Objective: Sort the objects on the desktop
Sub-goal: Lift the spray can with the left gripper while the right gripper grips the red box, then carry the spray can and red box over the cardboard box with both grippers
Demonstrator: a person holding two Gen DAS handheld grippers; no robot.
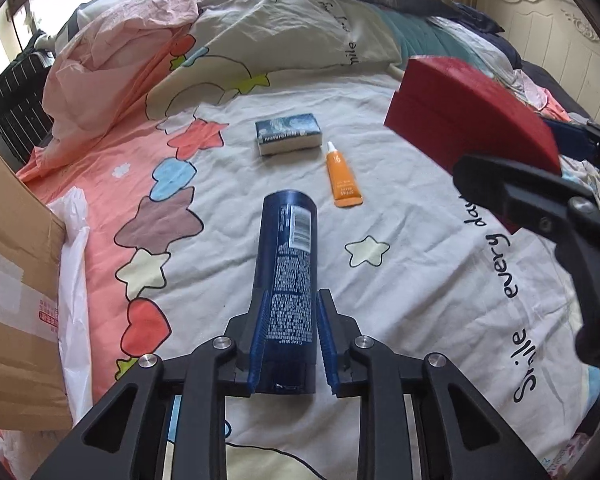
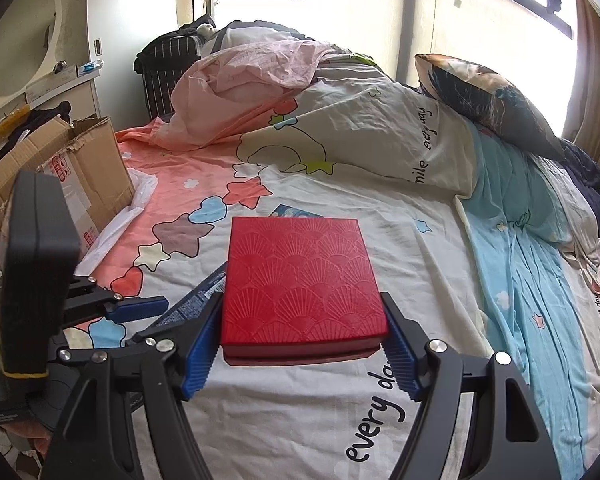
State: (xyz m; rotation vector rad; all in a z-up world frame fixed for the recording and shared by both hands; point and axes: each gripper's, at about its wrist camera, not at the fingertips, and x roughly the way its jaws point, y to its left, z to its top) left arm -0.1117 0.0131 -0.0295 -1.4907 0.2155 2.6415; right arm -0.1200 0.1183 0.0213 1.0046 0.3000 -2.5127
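My left gripper [image 1: 290, 320] is shut on a dark blue bottle [image 1: 288, 256], holding its lower end with the bottle pointing away over the bed. My right gripper [image 2: 304, 340] is shut on a red box [image 2: 300, 280] with a fan pattern, held flat above the sheet; the box also shows in the left wrist view [image 1: 468, 108] at upper right. A blue tissue pack [image 1: 288, 136] and an orange tube [image 1: 342, 180] lie on the sheet beyond the bottle. The bottle's label [image 2: 196, 300] peeks out left of the red box.
The bed sheet [image 1: 420, 280] has star and heart prints. A cardboard box [image 2: 80, 176] and white plastic bag [image 1: 74, 264] sit at the bed's left edge. Piled duvet [image 2: 340, 128], pillow [image 2: 488, 96] and clothes lie at the far side.
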